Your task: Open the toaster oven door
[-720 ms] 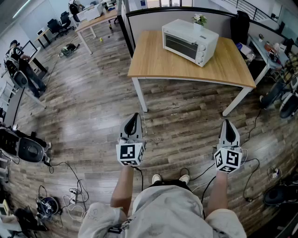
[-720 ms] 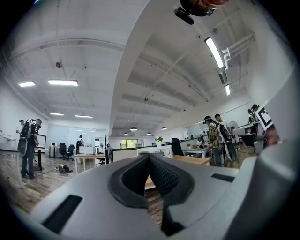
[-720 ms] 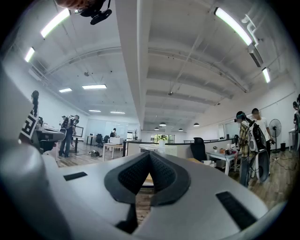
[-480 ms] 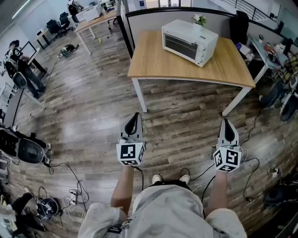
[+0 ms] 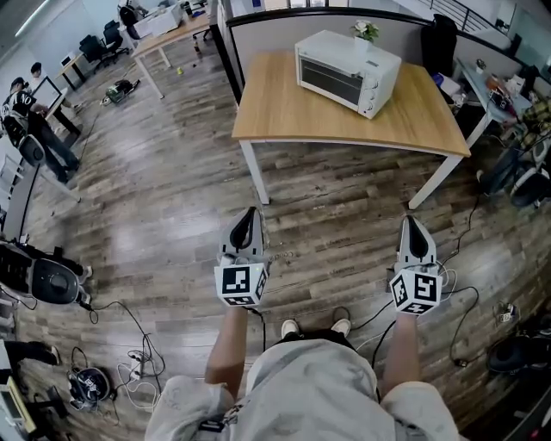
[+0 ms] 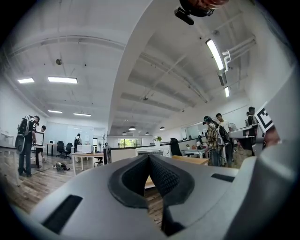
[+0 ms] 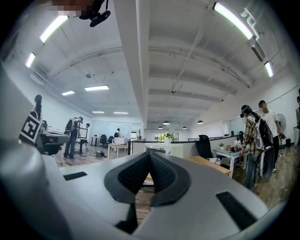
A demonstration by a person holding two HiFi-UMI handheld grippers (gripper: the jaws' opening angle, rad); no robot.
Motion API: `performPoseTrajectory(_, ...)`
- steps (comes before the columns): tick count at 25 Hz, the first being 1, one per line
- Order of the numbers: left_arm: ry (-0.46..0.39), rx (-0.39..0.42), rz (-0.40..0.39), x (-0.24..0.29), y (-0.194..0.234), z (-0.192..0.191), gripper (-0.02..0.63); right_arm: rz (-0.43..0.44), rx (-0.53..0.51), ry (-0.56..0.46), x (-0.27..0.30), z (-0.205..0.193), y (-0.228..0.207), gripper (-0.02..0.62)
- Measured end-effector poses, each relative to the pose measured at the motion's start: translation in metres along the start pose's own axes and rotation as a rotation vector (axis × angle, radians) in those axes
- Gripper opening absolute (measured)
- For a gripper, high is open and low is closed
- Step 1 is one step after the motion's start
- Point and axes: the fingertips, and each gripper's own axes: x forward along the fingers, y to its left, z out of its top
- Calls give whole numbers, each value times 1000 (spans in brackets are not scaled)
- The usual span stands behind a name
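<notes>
Bare floor (image 5: pixel 344 215) separates both tongs from the table (image 5: pixel 344 121).

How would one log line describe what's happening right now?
stage: not yet at table | left tool: shut, empty | right tool: shut, empty | toaster oven: on table, door closed, untouched

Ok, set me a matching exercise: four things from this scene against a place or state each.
1 white box-shaped toaster oven
2 light wooden table with white legs
3 small potted plant
4 grey right gripper

A jaws shut, nothing held
B door closed
C stands on the plank floor
D beyond the oven, by the partition

Pairs: 1-B, 2-C, 3-D, 4-A
</notes>
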Motion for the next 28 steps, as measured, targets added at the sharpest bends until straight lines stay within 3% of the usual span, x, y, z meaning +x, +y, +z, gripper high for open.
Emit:
performPoseTrajectory(14,4,-15,-5,-1,18,-9,14,11,-9,22,12,-7,22,28)
performPoseTrajectory(17,-1,-15,-2,-2,28,-11,14,15,-8,24,17,-10,31,99)
performPoseTrajectory(20,-3,-14,-2,-4,39,-13,14,15,-12,28,21,-12,43,126)
performPoseTrajectory(28,0,-17,-25,-3,58,-20,14,11,-20,36,25,-13,69,127)
